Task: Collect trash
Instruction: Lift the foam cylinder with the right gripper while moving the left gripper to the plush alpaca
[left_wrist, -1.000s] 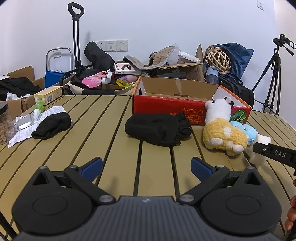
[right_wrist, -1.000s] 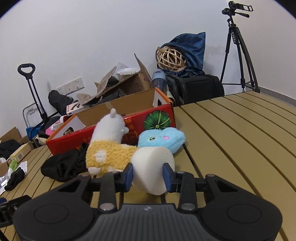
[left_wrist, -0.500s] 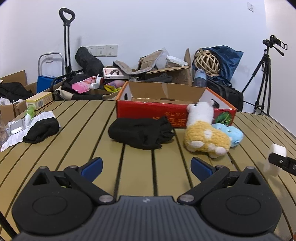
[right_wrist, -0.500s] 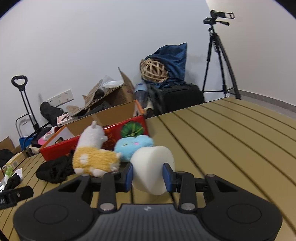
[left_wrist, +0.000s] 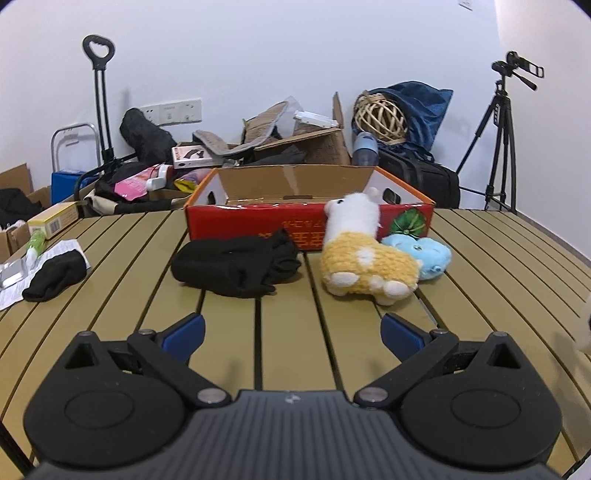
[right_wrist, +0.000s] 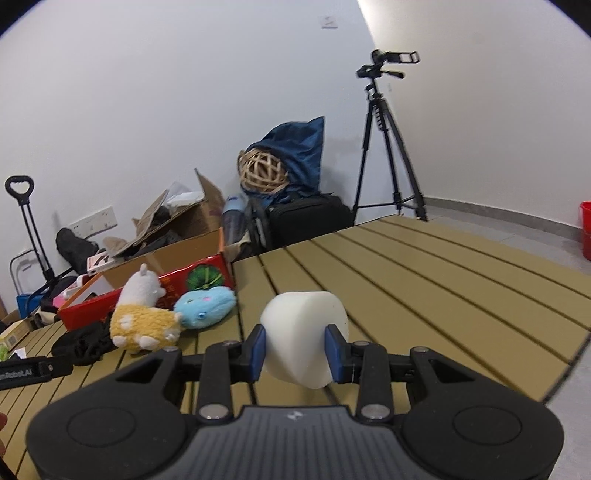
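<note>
My right gripper (right_wrist: 294, 350) is shut on a white foam block (right_wrist: 306, 350) and holds it above the slatted table (right_wrist: 424, 291), right of the toys. My left gripper (left_wrist: 291, 334) is open and empty, low over the table's near side, facing a black cloth pile (left_wrist: 236, 266). A red cardboard box (left_wrist: 306, 218) stands open behind the cloth. A paper sheet (left_wrist: 14, 291) with a blister pack (left_wrist: 11, 273) and a green tube (left_wrist: 35, 242) lies at the far left.
A yellow-and-white plush alpaca (left_wrist: 365, 258) and a blue plush (left_wrist: 424, 254) lie in front of the box. A black sock (left_wrist: 55, 277) lies on the paper. A tripod (right_wrist: 384, 147), bags and boxes stand past the table. A red bucket (right_wrist: 585, 229) stands on the floor at right.
My right gripper has carried the foam block up and to the right, away from the toys. My left gripper has drawn back and turned slightly; the foam block has slid to its view's right edge.
</note>
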